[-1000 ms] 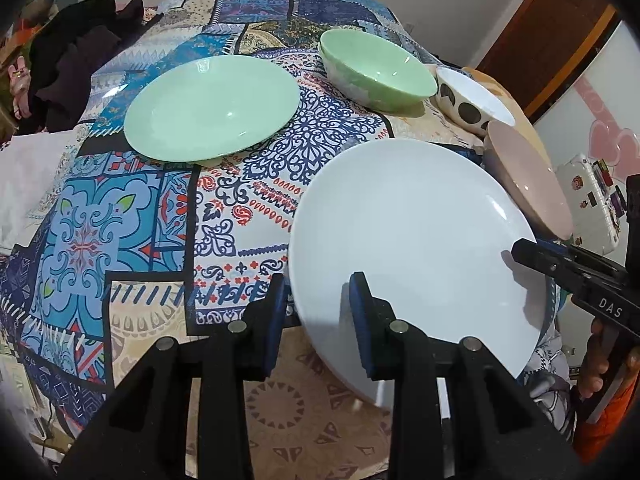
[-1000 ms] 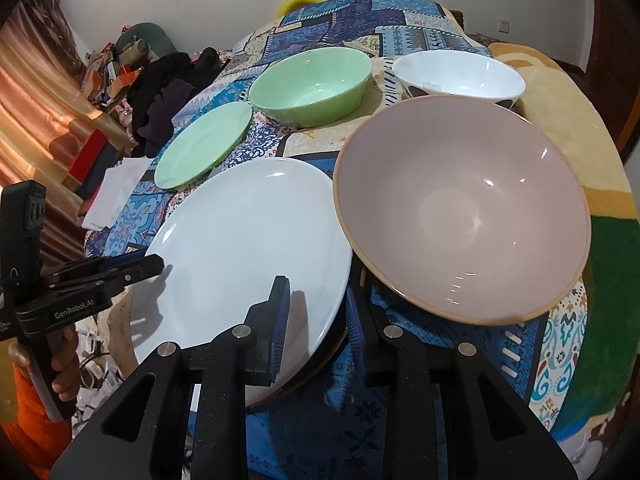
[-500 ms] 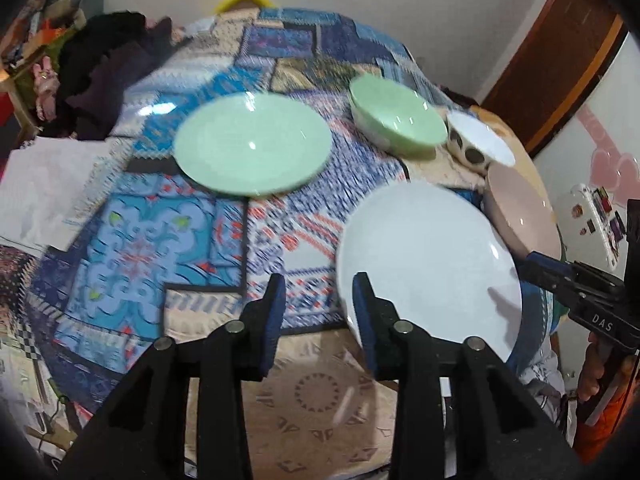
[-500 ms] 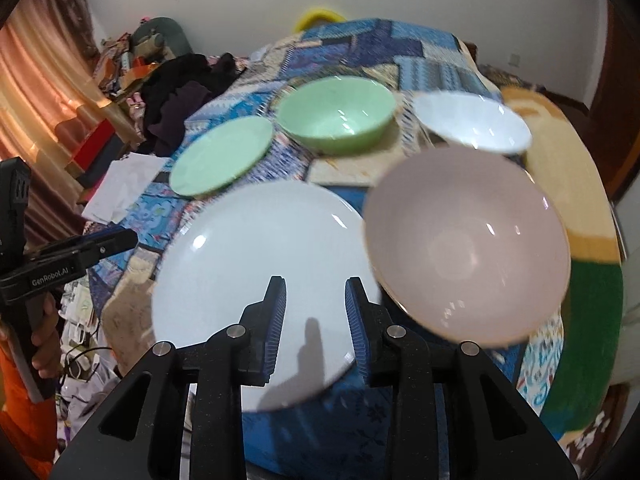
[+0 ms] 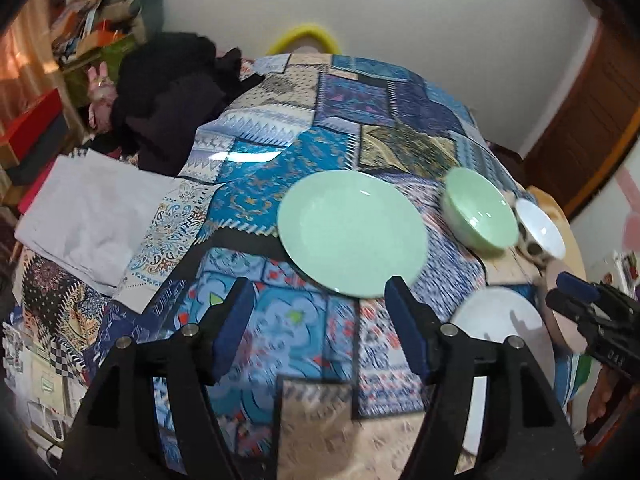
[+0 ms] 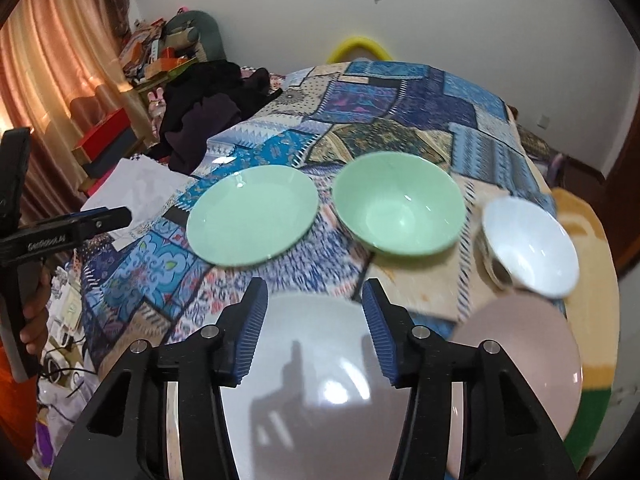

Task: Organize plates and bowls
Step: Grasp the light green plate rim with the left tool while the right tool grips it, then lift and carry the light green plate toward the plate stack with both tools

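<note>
We are over a table draped in a blue patchwork cloth, with a pale wall, curtains and a heap of dark clothing behind it.

Our left gripper tilts down toward the cloth; its jaws have just been opening and now stand wide apart with nothing between them, only the cloth below. Just beyond its right finger lies the green plate, flat on the cloth.

Our right gripper also angles downward, its jaws just having spread, empty, hovering above the far edge of the white plate. The pads do not touch it.

Further out, the green bowl sits upright beside the green plate, and the white bowl stands to its right. The pink bowl rests right beside the white plate, at the near right edge of the table. A hand grips the left gripper's handle at the left of the right wrist view.
</note>
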Motion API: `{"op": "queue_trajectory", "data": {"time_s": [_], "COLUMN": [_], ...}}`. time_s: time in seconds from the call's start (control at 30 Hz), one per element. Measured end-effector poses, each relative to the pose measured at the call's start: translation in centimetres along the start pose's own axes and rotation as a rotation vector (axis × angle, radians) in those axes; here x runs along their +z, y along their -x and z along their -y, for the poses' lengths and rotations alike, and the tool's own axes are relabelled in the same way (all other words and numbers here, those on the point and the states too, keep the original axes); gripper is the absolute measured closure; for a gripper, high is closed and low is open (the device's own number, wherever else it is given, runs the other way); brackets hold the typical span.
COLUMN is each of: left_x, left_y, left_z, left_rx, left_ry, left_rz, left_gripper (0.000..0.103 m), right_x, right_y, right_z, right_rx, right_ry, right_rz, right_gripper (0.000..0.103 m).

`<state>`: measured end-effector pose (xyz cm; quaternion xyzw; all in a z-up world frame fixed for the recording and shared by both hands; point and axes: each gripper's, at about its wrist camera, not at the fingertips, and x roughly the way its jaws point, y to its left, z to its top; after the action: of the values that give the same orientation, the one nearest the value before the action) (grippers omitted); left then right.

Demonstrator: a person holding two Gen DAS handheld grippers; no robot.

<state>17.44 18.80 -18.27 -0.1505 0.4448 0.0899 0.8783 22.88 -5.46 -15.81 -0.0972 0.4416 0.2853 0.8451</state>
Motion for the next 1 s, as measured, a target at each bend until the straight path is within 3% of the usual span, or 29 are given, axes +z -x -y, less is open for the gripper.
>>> {"op": "queue_trajectory", "data": {"time_s": [0.17, 0.6, 0.8, 1.0], "left_x": [2.0, 5.5, 6.5, 6.5], "left_y": [-3.9, -13.4, -16.1, -17.5], "left_z": [-2.0, -3.8, -3.8, -2.7], "left_rx": [0.001, 0.024, -0.036, -0.035], "left_ry": [0.041, -0.016, -0.04, -0.093], "left_rz": [-0.062, -0.191, -0.219, -0.22], "left_gripper": [0.035, 0.035, 0.035, 0.051], "right_x": [2.0, 3.8, 4.0, 4.1], "right_y": [-3.3, -10.8, -12.3, -12.7], "right_z": [-0.5, -1.0, -0.8, -1.1], "right_rx": [0.0, 0.045, 0.047, 0.025], "right_ry": [0.039, 0.063, 0.051, 0.074], "right_rz": [-0.053, -0.222, -0.259, -0.273], "right_gripper": [0.057, 0.057, 0.06, 0.069]}}
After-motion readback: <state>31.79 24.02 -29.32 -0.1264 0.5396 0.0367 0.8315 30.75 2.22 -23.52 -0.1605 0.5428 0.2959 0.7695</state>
